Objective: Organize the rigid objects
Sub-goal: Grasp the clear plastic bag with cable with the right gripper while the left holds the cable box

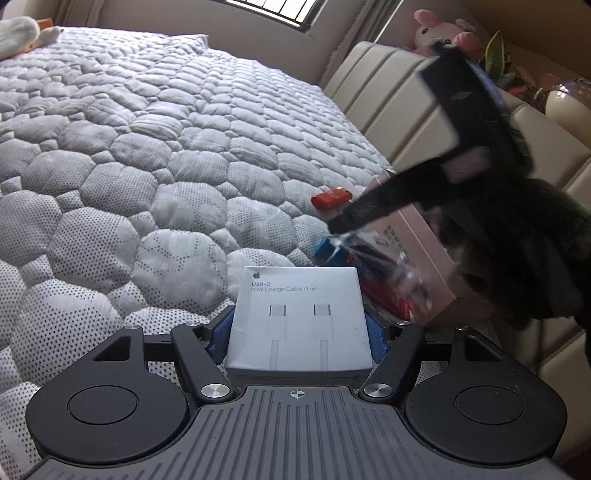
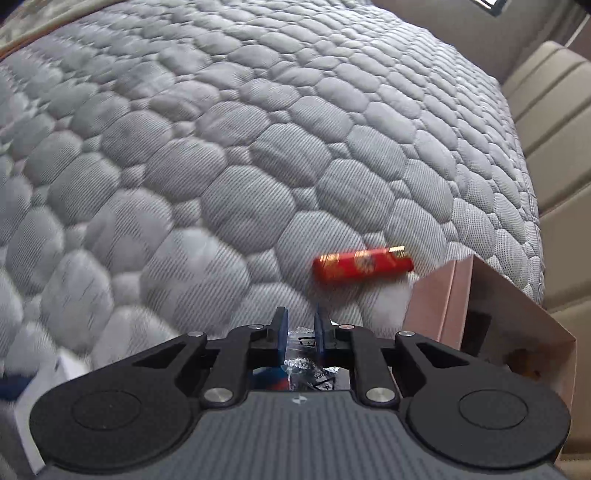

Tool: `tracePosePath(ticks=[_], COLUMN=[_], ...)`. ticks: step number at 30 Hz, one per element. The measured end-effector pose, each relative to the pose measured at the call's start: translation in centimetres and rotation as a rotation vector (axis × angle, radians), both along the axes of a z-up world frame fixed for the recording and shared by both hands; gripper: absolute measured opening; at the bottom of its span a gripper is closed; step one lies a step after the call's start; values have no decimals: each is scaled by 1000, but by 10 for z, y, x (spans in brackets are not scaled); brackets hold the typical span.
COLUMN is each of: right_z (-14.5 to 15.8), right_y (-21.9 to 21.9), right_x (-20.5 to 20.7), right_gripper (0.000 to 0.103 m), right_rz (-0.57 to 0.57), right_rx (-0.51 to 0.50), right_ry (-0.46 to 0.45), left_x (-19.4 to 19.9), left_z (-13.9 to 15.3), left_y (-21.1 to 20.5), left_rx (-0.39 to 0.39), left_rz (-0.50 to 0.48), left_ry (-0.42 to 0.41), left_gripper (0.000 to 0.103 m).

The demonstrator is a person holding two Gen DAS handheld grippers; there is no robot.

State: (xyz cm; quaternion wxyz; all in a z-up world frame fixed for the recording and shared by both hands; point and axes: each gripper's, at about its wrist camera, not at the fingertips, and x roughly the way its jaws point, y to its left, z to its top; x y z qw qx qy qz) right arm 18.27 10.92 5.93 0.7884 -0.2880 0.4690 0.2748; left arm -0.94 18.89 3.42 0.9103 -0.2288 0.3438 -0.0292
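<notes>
My left gripper [image 1: 298, 334] is shut on a white USB-C cable box [image 1: 301, 295], its blue pads pressing both sides just above the quilted grey mattress [image 1: 147, 166]. To its right, my right gripper [image 1: 336, 229] points steeply down with a crinkly clear-wrapped packet [image 1: 369, 258], blue and red inside, at its tips. In the right wrist view the right gripper [image 2: 301, 317] is shut, and the packet's plastic [image 2: 306, 365] is pinched between the blue pads. A small red lighter-like item [image 2: 362, 266] [image 1: 330, 197] lies on the mattress beyond. A corner of the white box [image 2: 40, 387] shows at lower left.
An open pink cardboard box [image 2: 436, 306] [image 1: 424, 251] sits at the mattress's right edge next to the packet. Beige padded panels [image 1: 388, 92] run along the right. Plush toys [image 1: 439, 29] and a plant stand behind them; a white plush [image 1: 22, 35] lies far left.
</notes>
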Motion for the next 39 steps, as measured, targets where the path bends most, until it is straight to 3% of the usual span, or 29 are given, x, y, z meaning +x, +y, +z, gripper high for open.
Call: tracePosePath(ticks=[2,4,6,10,14,16,20,22,27,32,36,39], right_z=[10,19,22,12,16,15,14,22,36,12,-12,-15], right_y=[-12,-23,-29,-33,-50,-63,-91,-107,-135,-134,-125,-120], right_x=[-6,-6,-7,-12,-26,-37,-72,-90,-114,-91,-83,-89], right_gripper=[19,48,59,59,57,50,45,45,45,45,45,31], right_rz=[5,-3,-2,-16,-27,-51,-54,-70,-133,-232,-242,-218], right_rx=[31,67,85,33,89,120,214,254,267,252,263,257], right_ry=[13,23,35,10,20,66,186,165,-5,39,96,80], left_x=[0,1,2,4,3,2,0,1,2,2,3,3], left_z=[0,-2,-4,-7,-6,-5,-3,-3,-5,-6,-8,-8], left_y=[-1,-1,1,7,5,2,-9,-17,-29,-28,-29,-29], left_rx=[6,8,13,8,11,11,30,60,103,114,122,120], left_rz=[-2,3,17,43,35,20,-25,-46,-84,-76,-79,-79], left_ry=[-1,6,15,32,27,26,22,26,37,43,48,48], left_gripper=[74,74,74,74,74,74,74,74,74,74,74,74])
